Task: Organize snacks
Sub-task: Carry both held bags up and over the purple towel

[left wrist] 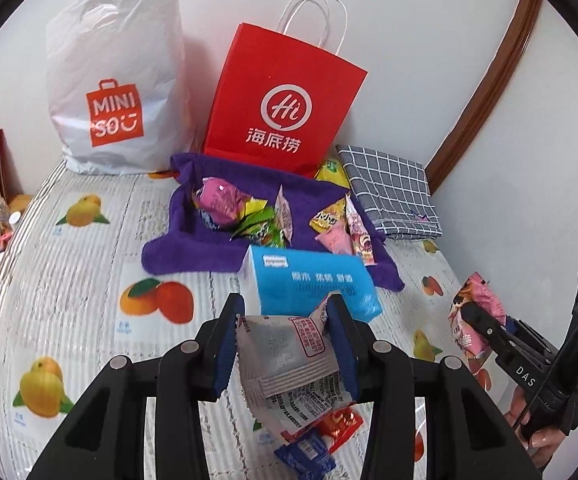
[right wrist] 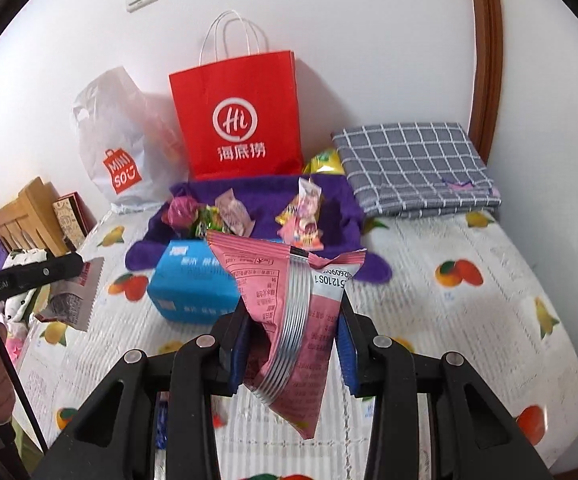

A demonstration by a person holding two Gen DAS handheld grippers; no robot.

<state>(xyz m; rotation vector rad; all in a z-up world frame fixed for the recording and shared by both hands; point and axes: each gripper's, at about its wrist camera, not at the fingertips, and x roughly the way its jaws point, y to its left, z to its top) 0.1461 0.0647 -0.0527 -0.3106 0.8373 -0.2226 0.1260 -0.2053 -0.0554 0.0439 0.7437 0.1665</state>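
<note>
A: While both tongs hang over the bed (right wrist: 469, 312), how do the packets lie?
B: One each: left gripper (left wrist: 285, 344) pinches a silver packet (left wrist: 289, 364), right gripper (right wrist: 293, 344) a pink packet (right wrist: 289, 320), long axes tilted downward.

Two bags stood against the wall at the back of the bed (right wrist: 469, 320), plastic bag (left wrist: 117, 80) left of the paper bag (left wrist: 285, 96). A towel (left wrist: 185, 248) lay right in front with snacks (left wrist: 249, 212) on it, a folded cloth (left wrist: 393, 192) to its right, and a box (left wrist: 309, 284) at its near edge.
</note>
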